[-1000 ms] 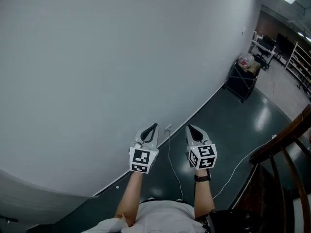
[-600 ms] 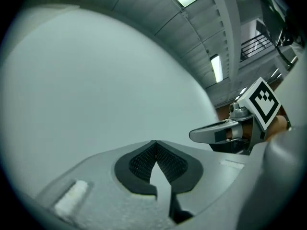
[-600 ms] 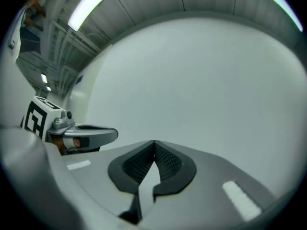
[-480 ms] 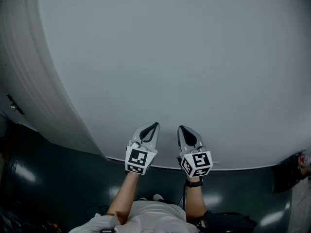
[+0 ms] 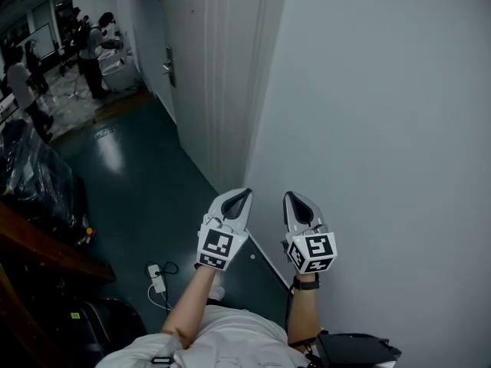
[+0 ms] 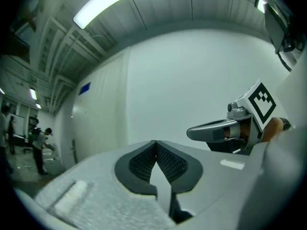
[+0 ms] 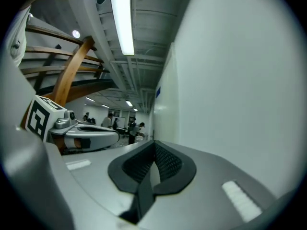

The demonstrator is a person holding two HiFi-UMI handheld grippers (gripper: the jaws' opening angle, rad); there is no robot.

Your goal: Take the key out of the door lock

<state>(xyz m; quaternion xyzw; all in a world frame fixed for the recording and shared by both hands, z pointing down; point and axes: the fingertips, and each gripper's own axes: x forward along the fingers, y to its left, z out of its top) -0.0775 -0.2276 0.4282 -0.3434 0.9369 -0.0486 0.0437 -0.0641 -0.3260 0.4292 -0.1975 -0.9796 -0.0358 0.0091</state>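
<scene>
A white door (image 5: 190, 67) with a metal handle plate (image 5: 167, 65) stands far ahead on the left of the corridor; the same door's handle (image 6: 74, 150) is small in the left gripper view. No key can be made out at this distance. My left gripper (image 5: 244, 195) and right gripper (image 5: 291, 197) are held side by side at chest height, far from the door, next to the white wall (image 5: 383, 121). Both are shut with nothing between the pads. The left gripper (image 6: 154, 143) sees the right one (image 6: 224, 129) beside it; the right gripper (image 7: 154, 143) sees the left one (image 7: 88, 134).
Several people (image 5: 90, 43) stand at the far end of the corridor. Black bagged items (image 5: 37, 181) and a wooden railing (image 5: 42, 250) line the left side. A white power strip with cable (image 5: 157, 280) lies on the dark floor near my feet.
The head view has swung left: the blank wall that filled it now sits on the right, and the corridor and door have come into sight. Both grippers stay shut, side by side.
</scene>
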